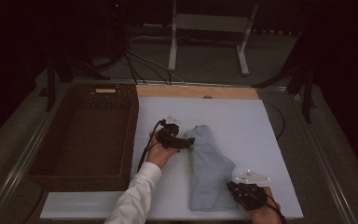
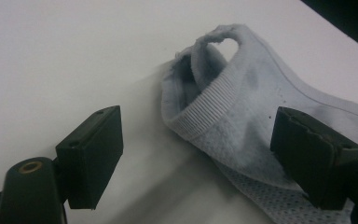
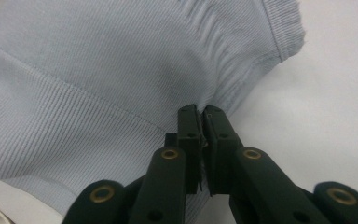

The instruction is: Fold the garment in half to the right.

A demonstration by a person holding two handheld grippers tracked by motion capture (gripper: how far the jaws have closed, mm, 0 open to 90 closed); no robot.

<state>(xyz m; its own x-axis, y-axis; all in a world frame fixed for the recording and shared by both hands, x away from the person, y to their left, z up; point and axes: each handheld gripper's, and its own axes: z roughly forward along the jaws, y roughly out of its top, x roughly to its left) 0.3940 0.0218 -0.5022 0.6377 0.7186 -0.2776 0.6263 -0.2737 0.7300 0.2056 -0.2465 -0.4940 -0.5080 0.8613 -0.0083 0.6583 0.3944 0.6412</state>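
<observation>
Pinching cloth (image 3: 121,79) edge: right gripper (image 3: 201,114) | left gripper (image 2: 200,154) straddling cuff

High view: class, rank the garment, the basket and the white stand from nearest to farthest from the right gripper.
1. Garment: gripped by the right gripper at its lower right edge.
2. Basket: along the table's left side, beyond the left gripper.
3. White stand: on the floor behind the table's far edge.

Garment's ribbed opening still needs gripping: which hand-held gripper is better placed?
Left. The left hand-held gripper is open with the ribbed cuff between its jaws; the right hand-held gripper is already shut on the garment's near edge.
</observation>
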